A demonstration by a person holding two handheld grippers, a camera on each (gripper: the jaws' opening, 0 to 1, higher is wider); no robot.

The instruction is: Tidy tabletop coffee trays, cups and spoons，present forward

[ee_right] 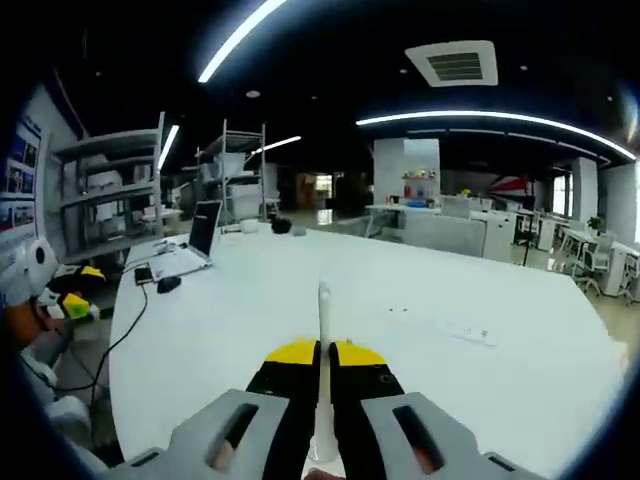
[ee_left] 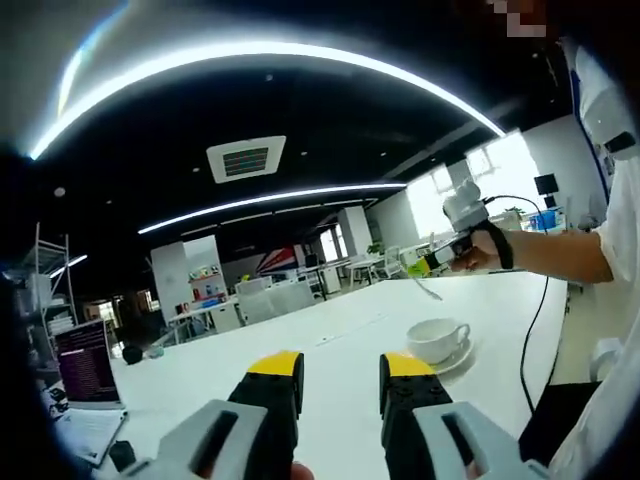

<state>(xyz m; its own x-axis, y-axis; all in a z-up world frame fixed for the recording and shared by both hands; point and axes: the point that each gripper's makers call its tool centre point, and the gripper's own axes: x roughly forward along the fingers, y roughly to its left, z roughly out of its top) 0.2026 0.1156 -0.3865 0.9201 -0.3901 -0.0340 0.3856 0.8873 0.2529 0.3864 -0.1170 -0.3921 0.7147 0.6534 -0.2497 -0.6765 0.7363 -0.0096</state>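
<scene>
My left gripper (ee_left: 341,372) hangs with jaws apart and empty, low centre of frame, the cup (ee_left: 437,338) on its saucer (ee_left: 457,360) right of them on the desk (ee_left: 350,330). My right gripper (ee_right: 321,352) pinches a white spoon (ee_right: 323,330) between closed jaws at bottom centre.

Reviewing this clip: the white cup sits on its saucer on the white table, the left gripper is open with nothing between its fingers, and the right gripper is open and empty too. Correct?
Not quite. The right gripper is shut on a white spoon, its handle sticking up between the fingers, as the right gripper view shows. The rest holds: cup on saucer on the white table, left gripper open and empty.
</scene>
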